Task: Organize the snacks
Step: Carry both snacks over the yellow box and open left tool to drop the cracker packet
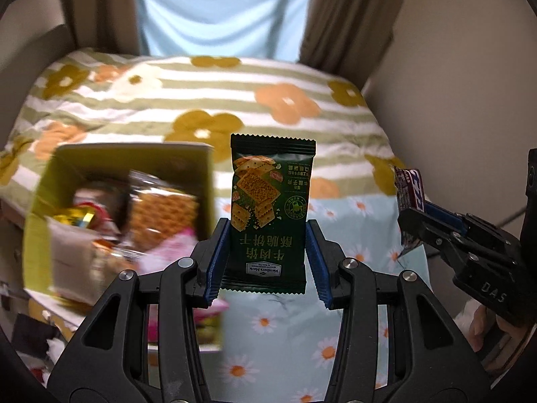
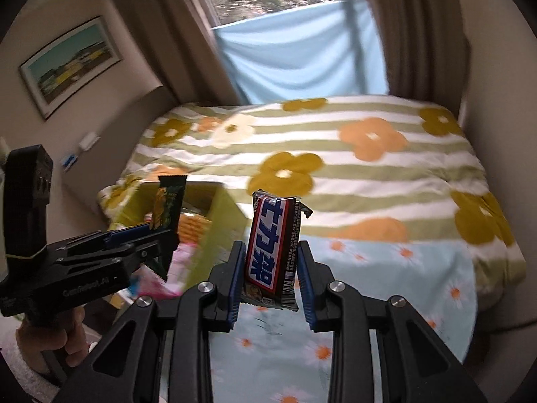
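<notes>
The left gripper (image 1: 268, 255) is clenched on a dark green cracker pack (image 1: 270, 215), its blue-padded fingers (image 1: 216, 262) pressing the pack's two long edges near the lower half, so the pack stands upright above the bed with its print upside down to the camera. The right gripper (image 2: 268, 275) is likewise clenched on a chocolate bar (image 2: 273, 252) in a brown wrapper with a blue, white and red label; the fingers (image 2: 235, 282) press its sides and the bar stands upright, tilted a little. Each gripper shows in the other's view: the right gripper at the right edge of the left wrist view with the bar's end sticking up from it, the left gripper at the left of the right wrist view with the green pack held up above the box. A hand (image 2: 57, 339) grips the handle under the left gripper. To the left, on the bed, sits an open yellow-green box (image 1: 120, 158) holding several snacks, among them a clear bag of orange biscuits (image 1: 157, 215), a gold-wrapped piece (image 1: 79, 216) and a pink packet (image 1: 171, 252); the box is blurred. The bed (image 1: 302, 67) is covered by a striped quilt with orange and mustard flowers and, nearer, a pale blue daisy sheet (image 1: 352, 228). Behind it hang brown curtains (image 1: 345, 13) and a light blue cloth (image 1: 221, 6). A framed picture (image 2: 70, 63) hangs on the left wall.
</notes>
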Motion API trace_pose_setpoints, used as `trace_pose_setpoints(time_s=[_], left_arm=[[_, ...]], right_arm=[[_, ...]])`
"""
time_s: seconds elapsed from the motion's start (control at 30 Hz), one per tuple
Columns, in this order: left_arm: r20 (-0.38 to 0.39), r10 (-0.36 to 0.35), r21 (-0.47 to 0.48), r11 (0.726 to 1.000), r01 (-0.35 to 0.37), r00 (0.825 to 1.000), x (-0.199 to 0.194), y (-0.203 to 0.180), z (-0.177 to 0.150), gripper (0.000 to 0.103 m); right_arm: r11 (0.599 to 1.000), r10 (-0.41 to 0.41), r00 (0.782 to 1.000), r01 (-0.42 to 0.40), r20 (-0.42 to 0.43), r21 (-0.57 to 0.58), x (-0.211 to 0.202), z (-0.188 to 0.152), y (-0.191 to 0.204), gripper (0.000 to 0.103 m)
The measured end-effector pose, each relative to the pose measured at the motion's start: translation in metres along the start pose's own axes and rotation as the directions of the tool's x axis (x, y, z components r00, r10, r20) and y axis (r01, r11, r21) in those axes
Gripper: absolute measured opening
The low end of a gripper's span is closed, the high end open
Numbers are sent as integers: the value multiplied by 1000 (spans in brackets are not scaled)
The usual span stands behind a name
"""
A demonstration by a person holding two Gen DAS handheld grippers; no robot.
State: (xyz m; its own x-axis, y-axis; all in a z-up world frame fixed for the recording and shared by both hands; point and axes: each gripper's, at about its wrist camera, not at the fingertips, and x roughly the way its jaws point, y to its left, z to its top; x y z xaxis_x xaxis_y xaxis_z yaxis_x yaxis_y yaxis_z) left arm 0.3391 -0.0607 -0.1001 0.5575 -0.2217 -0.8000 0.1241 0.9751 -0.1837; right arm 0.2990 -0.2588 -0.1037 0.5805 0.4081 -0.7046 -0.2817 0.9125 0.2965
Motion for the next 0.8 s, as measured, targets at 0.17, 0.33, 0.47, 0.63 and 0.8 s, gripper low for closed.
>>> trace_pose_setpoints(time_s=[0.17, 0.33, 0.47, 0.63, 0.8], left_arm=[[39, 31, -46, 999, -29, 999, -21, 61, 9, 41], [14, 36, -69, 997, -35, 999, -23, 128, 12, 41], [-31, 30, -74, 997, -32, 999, -14, 178, 14, 41], [-96, 2, -25, 1000, -5, 995, 10, 208, 17, 41], [-131, -22, 20, 999, 24, 991, 28, 217, 22, 41]], right_arm=[[998, 40, 999, -39, 11, -56, 17, 12, 52, 28], [998, 55, 998, -55, 13, -30, 49, 18, 96, 28], [998, 64, 998, -64, -1, 2, 79, 18, 125, 28], [998, 49, 999, -48, -21, 46, 109, 14, 150, 28], [996, 5, 999, -2, -38, 89, 125, 9, 160, 28]])
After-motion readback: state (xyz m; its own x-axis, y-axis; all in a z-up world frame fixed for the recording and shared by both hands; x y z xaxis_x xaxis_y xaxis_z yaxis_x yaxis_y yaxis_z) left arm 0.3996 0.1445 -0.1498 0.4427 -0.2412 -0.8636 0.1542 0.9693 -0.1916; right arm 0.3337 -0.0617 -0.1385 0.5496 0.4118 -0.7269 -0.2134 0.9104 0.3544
